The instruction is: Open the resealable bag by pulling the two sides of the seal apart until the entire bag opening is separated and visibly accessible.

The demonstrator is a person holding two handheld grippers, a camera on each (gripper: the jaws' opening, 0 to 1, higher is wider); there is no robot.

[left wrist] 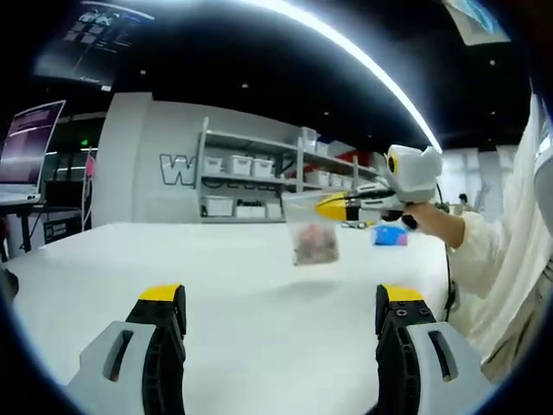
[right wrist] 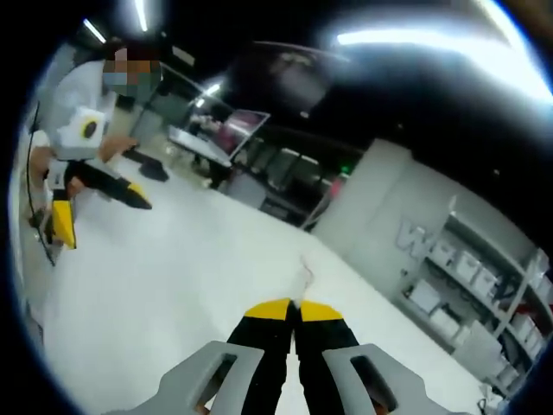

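Note:
A small clear resealable bag (left wrist: 313,235) with pinkish contents hangs in the air above the white table (left wrist: 216,285). My right gripper (left wrist: 327,207) reaches in from the right and is shut on the bag's top edge. In the right gripper view its jaws (right wrist: 294,309) are pressed together, and only a thin sliver of the bag (right wrist: 305,275) pokes out past them. My left gripper (left wrist: 281,298) is open, its jaws wide apart and holding nothing, some way short of the bag. It is also visible from the right gripper view, with the left gripper (right wrist: 99,212) open at the upper left.
A blue object (left wrist: 389,235) lies on the table behind the bag. Shelves with white bins (left wrist: 251,164) stand along the back wall, and a monitor (left wrist: 30,143) is at the far left. The person's light sleeve (left wrist: 488,251) is at the right.

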